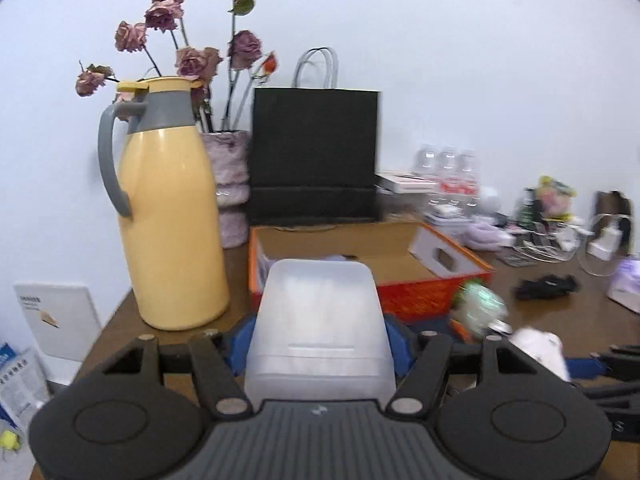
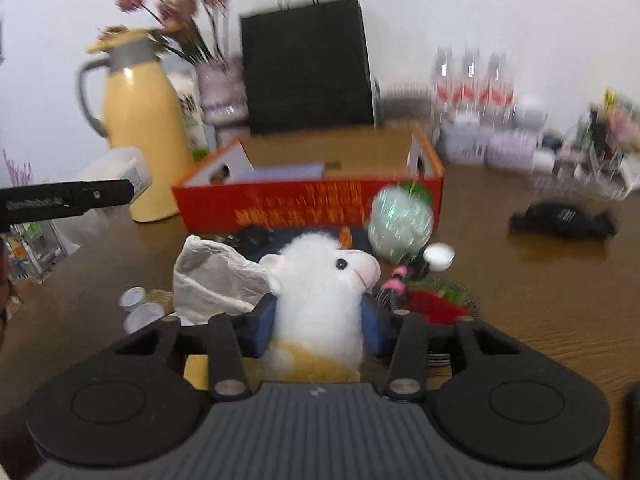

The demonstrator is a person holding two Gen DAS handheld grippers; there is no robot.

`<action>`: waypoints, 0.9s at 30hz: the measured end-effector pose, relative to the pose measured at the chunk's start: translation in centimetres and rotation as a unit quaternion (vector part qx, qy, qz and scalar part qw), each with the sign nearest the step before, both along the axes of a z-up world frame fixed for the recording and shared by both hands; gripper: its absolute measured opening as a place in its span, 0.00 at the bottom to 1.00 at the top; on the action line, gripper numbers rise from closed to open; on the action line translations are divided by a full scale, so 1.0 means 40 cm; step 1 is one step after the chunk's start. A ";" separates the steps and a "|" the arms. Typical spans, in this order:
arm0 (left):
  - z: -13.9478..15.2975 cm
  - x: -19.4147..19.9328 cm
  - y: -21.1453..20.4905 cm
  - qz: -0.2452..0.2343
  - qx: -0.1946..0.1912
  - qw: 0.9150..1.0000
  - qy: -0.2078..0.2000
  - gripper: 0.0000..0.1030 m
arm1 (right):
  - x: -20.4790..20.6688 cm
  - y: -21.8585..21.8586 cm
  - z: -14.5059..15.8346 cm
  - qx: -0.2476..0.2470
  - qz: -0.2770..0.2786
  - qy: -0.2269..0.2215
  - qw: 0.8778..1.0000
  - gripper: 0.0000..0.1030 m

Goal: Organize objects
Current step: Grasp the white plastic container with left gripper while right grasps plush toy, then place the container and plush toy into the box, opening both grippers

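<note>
Left wrist view: my left gripper [image 1: 320, 344] pinches one translucent plastic box [image 1: 320, 328] between its two blue pads, lifted in front of one open orange carton [image 1: 416, 292] on the brown table [image 1: 560, 320]. One yellow thermos jug [image 1: 168, 208] stands at left, beside one vase of dried roses [image 1: 230, 184]; one black paper bag [image 1: 316, 156] rises behind the carton. I count three water bottles [image 1: 448, 172] against the wall.

Right wrist view: my right gripper [image 2: 318, 318] squeezes one white plush lamb [image 2: 320, 292] at the body, both pads pressed into its fur. One crumpled white bag [image 2: 212, 276] lies just left of it, with two small white caps [image 2: 138, 308] near. One shiny green ball [image 2: 400, 220] rests against the carton's front; one black bundle [image 2: 564, 220] lies well apart at right.
</note>
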State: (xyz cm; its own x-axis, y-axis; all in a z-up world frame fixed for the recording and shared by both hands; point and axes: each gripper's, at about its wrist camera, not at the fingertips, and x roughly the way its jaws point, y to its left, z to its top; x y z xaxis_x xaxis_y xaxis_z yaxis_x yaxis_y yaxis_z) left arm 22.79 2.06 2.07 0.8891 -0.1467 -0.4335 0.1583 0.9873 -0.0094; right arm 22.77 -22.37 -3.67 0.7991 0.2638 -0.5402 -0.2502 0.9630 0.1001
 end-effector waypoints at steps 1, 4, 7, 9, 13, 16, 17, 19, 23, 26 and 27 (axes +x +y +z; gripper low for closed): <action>-0.007 -0.034 0.000 -0.004 -0.006 1.000 0.016 0.63 | -0.021 -0.005 0.004 0.000 0.007 0.006 1.000 0.43; -0.058 -0.134 -0.021 -0.019 -0.018 0.998 0.054 0.63 | -0.087 -0.025 -0.005 -0.007 0.013 0.027 1.000 0.43; -0.132 -0.211 -0.042 -0.028 -0.018 0.995 0.093 0.63 | -0.098 -0.058 -0.040 0.017 -0.008 0.059 0.998 0.50; -0.171 -0.234 -0.050 -0.015 -0.023 0.993 0.116 0.63 | -0.082 -0.064 -0.069 0.024 -0.029 0.066 0.997 0.65; -0.199 -0.282 -0.048 0.020 0.029 0.993 0.116 0.63 | -0.106 -0.052 -0.070 -0.003 -0.027 0.065 0.998 0.82; -0.205 -0.309 -0.029 0.018 0.025 0.993 0.117 0.67 | -0.142 -0.064 -0.079 -0.004 -0.018 0.074 0.997 0.83; -0.203 -0.310 -0.025 0.017 0.023 0.992 0.120 0.69 | -0.153 -0.074 -0.081 0.004 -0.017 0.078 0.997 0.74; -0.197 -0.298 -0.027 0.016 0.022 0.993 0.118 0.69 | -0.169 -0.091 -0.076 0.022 -0.008 0.083 0.996 0.52; -0.206 -0.264 -0.043 0.003 0.029 0.991 0.133 0.62 | -0.189 -0.097 -0.056 0.003 -0.022 0.061 0.998 0.47; -0.191 -0.261 -0.033 0.007 0.015 0.993 0.120 0.62 | -0.205 -0.115 -0.021 0.022 -0.032 0.025 0.999 0.46; -0.177 -0.258 -0.027 0.008 0.007 0.994 0.112 0.62 | -0.205 -0.122 -0.007 0.032 -0.033 0.014 0.999 0.46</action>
